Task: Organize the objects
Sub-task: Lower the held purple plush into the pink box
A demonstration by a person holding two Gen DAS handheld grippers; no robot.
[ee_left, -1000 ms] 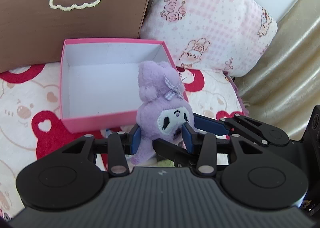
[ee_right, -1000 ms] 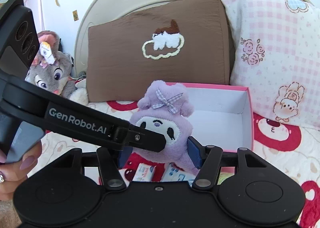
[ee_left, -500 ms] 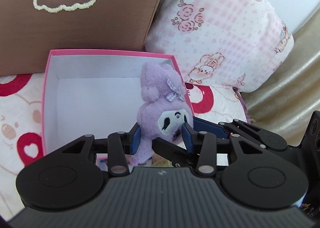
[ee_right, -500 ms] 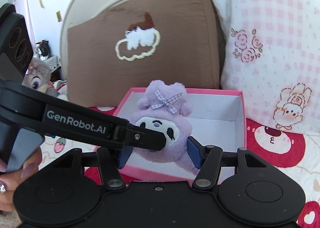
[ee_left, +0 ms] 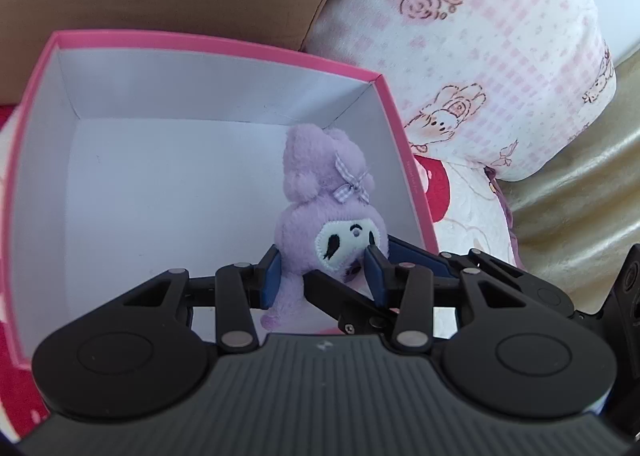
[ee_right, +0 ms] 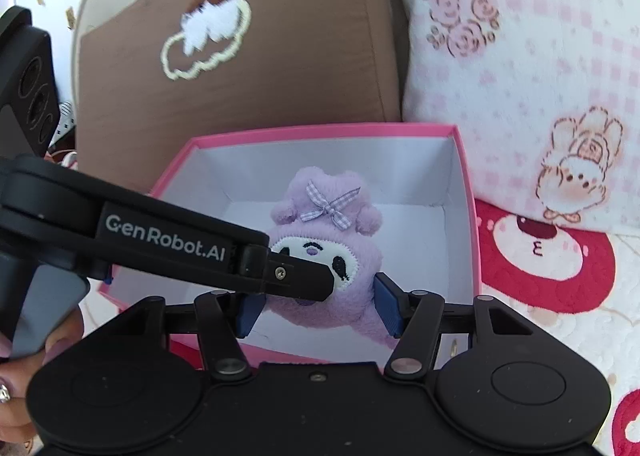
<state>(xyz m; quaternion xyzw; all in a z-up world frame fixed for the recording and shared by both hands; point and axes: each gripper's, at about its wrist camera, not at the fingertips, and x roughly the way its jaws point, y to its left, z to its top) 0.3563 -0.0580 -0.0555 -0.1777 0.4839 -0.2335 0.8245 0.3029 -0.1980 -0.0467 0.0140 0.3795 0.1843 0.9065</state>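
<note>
Left wrist view: the pink box (ee_left: 224, 43) now fills the upper left and centre of the frame, where 1 second ago it sat smaller and further up with the red and white blanket showing under the toy. The purple plush toy (ee_left: 320, 191) now hangs in front of the box's white floor, towards its right wall, so it has been carried over the near rim and sits over the inside. The left gripper (ee_left: 322, 276) is clamped on the toy's lower body, a blue pad pressed into the fur on each side. The right gripper's finger crosses in from the lower right and presses on the toy too. The pink checked pillow (ee_left: 500, 55) stands at the upper right, just beside the box

Right wrist view: the box has grown from a shape behind the toy into one that surrounds it in the middle of the frame, with the brown pillow (ee_right: 280, 55) close behind. The right gripper (ee_right: 316, 304) holds the toy by its sides, both blue pads against the fur, while the left gripper's finger crosses the toy's face from the left. A hand (ee_right: 24, 376) shows at the lower left edge

Judging from both views, the carry is nearly done; what is left is to lower the toy onto the floor and loosen both grips
</note>
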